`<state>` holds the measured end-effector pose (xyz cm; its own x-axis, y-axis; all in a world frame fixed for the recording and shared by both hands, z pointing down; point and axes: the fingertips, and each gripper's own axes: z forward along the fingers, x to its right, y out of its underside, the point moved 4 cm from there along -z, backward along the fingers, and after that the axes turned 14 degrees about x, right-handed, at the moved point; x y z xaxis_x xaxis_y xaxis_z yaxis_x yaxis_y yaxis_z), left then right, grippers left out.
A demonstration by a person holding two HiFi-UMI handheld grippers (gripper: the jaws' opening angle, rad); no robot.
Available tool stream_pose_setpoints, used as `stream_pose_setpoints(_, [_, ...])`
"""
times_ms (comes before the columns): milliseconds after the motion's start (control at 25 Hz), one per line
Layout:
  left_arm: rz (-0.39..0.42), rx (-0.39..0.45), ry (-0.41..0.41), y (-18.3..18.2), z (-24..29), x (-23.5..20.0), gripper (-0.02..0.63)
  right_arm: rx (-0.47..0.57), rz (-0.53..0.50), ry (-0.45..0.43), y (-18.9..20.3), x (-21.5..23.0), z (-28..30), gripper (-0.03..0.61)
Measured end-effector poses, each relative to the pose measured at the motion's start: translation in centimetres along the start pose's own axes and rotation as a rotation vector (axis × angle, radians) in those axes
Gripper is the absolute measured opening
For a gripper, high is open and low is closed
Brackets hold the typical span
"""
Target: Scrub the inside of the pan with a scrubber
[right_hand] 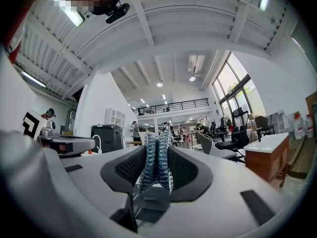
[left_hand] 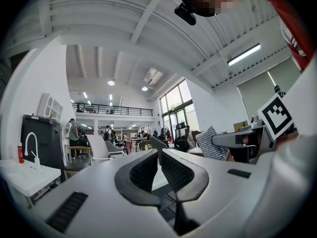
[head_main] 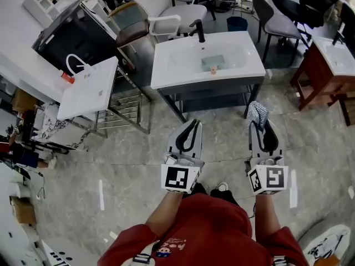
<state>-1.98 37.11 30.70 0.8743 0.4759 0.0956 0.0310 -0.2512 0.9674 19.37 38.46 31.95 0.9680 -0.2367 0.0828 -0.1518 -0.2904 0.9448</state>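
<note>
Right hand-held gripper (right_hand: 156,155) clamps the scrubber (head_main: 257,114) — half buried between its jaws — left hand-held gripper (left_hand: 159,156) closed.

Silvery-blue, seemingly woven scrubber (right_hand: 156,162); white sink (head_main: 177,65); red shirt (head_main: 211,226).

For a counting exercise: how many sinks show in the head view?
3: centre sink, left sink, right sink at the frame's edge; others may be hidden.

Open floor (head_main: 138,159) runs from the left claw (head_main: 194,125) and right claw (head_main: 262,125) to the white washbasin (head_main: 177,65); a 2nd basin (head_main: 89,87) on its rack (head_main: 125,112) crowds the left, a wooden cabinet (head_main: 319,85) the right.
</note>
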Motion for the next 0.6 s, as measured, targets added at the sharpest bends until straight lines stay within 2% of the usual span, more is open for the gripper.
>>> stream_pose_setpoints(320, [0.012,-0.013,-0.007,0.7,1.5,1.3,0.035,-0.015,0.019,-0.020,1.1,1.8,0.7,0.160])
stream_pose_setpoints(600, [-0.016,-0.033,-0.019,3.2,3.3,-0.9,0.035,-0.044,0.019,-0.022,3.6,1.5,3.6,0.161])
